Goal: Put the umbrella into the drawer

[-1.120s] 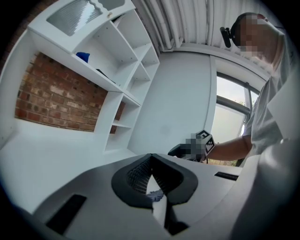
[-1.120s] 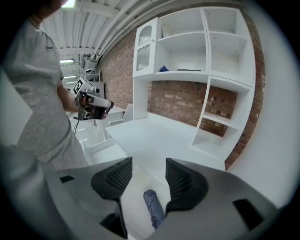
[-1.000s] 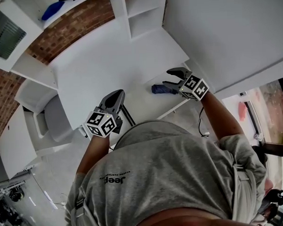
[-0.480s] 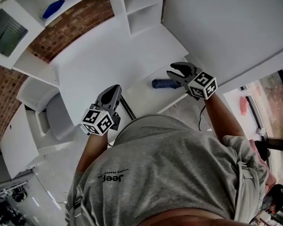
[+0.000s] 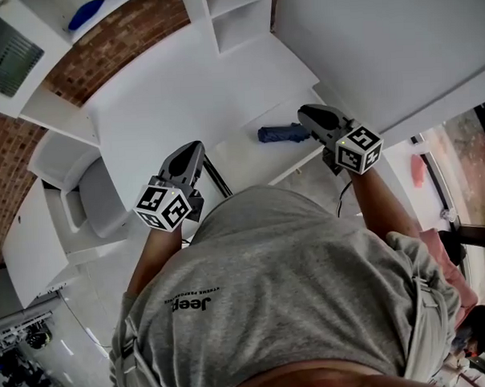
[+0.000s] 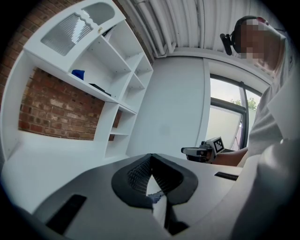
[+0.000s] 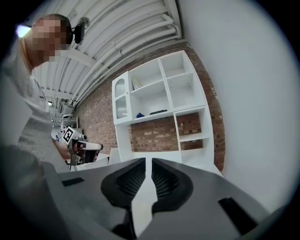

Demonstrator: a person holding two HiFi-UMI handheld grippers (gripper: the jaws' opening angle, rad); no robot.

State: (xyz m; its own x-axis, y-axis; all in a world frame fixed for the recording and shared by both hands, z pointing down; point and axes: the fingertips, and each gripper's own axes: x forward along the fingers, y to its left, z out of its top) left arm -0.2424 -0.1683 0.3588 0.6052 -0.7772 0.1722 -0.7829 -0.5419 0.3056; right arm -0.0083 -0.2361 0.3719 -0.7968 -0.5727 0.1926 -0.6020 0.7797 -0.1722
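A folded blue umbrella (image 5: 282, 133) lies in the pulled-out white drawer (image 5: 247, 159) under the desk top. My right gripper (image 5: 310, 113) hovers just right of the umbrella's end, not touching it; its jaws are closing to a thin slit with nothing between them (image 7: 148, 161). Over the drawer's left end my left gripper (image 5: 192, 151) is shut and empty, its tips meeting (image 6: 151, 157). Each gripper shows in the other's view: the right gripper (image 6: 199, 151) and the left gripper (image 7: 89, 146).
A white desk top (image 5: 174, 95) runs in front of a brick wall (image 5: 116, 46), with white shelving (image 5: 243, 16) at its end. A blue object (image 5: 82, 14) lies on a shelf. A grey chair (image 5: 98, 199) stands left. A white wall (image 5: 380, 38) is at the right.
The right gripper's jaws have narrowed from wide open to a slit, and it has lifted away from the umbrella. The left gripper has risen slightly. The umbrella stays in the drawer.
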